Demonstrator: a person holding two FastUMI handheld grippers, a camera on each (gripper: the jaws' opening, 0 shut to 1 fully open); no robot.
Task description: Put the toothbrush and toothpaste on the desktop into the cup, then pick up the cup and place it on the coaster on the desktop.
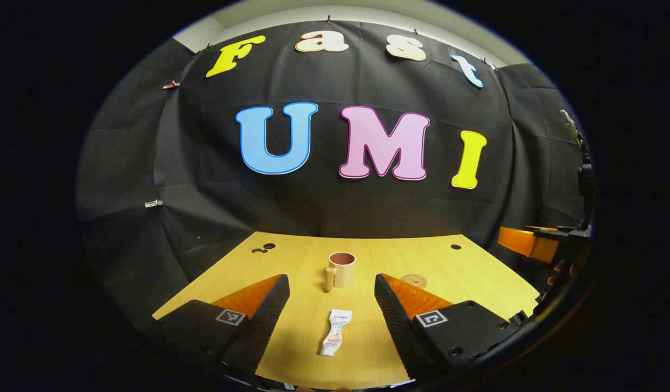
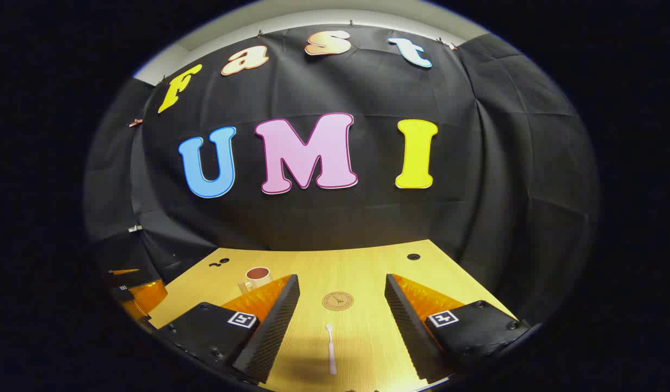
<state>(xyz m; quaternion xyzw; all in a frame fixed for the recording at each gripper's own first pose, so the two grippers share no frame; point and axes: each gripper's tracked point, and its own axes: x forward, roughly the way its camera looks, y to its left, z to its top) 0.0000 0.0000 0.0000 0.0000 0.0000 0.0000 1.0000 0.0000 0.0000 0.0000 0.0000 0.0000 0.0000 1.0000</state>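
Note:
A white toothpaste tube (image 1: pixel 335 332) lies flat on the wooden desktop (image 1: pixel 291 267), between the fingers of my open left gripper (image 1: pixel 331 294). Beyond it stands a beige cup (image 1: pixel 341 269) with a reddish inside and its handle to the left. In the right gripper view a pale pink toothbrush (image 2: pixel 330 348) lies on the desktop (image 2: pixel 367 267), head pointing away, between the fingers of my open right gripper (image 2: pixel 342 294). The round tan coaster (image 2: pixel 337 300) sits just past the brush; the cup (image 2: pixel 257 277) stands at the left. The coaster (image 1: pixel 414 281) is partly hidden behind my left gripper's right finger.
Small round holes (image 1: pixel 264 249) mark the desktop's far corners, with another hole (image 2: pixel 413 256) at the far right. The black cloth wall closes off the back edge. The other gripper's orange and black body (image 1: pixel 536 242) shows at the far right of the left gripper view.

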